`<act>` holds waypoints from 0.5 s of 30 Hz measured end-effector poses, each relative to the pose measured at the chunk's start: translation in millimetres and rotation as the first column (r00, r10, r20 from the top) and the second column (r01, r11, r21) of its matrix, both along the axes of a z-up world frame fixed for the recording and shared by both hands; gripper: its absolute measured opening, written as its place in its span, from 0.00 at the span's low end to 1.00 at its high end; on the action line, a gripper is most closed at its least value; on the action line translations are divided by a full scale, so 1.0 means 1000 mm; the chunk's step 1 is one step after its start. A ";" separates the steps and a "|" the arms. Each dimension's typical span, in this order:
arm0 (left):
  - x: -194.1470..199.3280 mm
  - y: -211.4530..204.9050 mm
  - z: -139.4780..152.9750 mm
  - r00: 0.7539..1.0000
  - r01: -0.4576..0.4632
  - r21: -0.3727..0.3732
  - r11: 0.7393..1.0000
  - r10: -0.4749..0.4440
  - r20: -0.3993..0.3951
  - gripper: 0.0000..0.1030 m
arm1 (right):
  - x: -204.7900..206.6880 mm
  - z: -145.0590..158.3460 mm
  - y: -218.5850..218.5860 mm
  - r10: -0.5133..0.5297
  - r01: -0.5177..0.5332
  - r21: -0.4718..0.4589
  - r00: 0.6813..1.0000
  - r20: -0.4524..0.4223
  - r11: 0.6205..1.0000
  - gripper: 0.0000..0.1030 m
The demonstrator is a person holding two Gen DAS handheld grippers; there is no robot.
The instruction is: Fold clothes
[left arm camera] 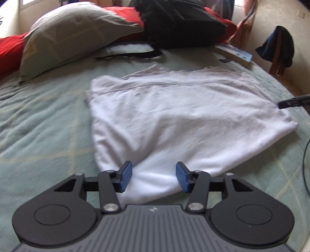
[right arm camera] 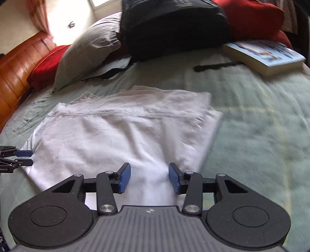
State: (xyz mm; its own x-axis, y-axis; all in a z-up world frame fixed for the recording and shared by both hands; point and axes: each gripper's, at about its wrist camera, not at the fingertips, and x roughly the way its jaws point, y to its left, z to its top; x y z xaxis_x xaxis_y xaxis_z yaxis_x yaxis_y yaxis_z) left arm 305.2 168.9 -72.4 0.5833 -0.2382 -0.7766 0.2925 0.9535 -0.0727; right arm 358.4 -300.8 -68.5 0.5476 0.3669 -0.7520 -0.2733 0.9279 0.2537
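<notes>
The white garment [left arm camera: 174, 116] lies folded over once in the middle of the bed [left arm camera: 42, 124], both the left tool [left arm camera: 154, 177] and right tool [right arm camera: 149, 178] released above its near edge, so further folds probably remain.

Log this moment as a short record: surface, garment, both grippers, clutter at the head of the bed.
surface: pale green bedspread
garment: white cloth, partly folded, lying flat on the bed
left gripper: jaws open, nothing pinched, over the cloth's near edge
right gripper: jaws open, nothing pinched, over the cloth's near edge
clutter: grey pillow, black backpack, red cushion, book
</notes>
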 end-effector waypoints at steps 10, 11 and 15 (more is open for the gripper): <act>-0.002 -0.058 0.047 0.980 0.153 0.165 0.974 -0.171 0.102 0.72 | -0.044 0.073 0.031 0.088 -0.078 -0.176 0.995 0.050 0.981 0.71; 0.000 -0.070 0.045 0.976 0.171 0.175 0.970 -0.191 0.106 0.72 | -0.039 0.073 0.048 0.114 -0.104 -0.174 0.993 0.044 0.979 0.72; 0.001 -0.102 0.024 0.973 0.199 0.208 0.958 -0.219 0.075 0.72 | -0.022 0.044 0.104 0.149 -0.156 -0.189 0.988 -0.049 0.970 0.72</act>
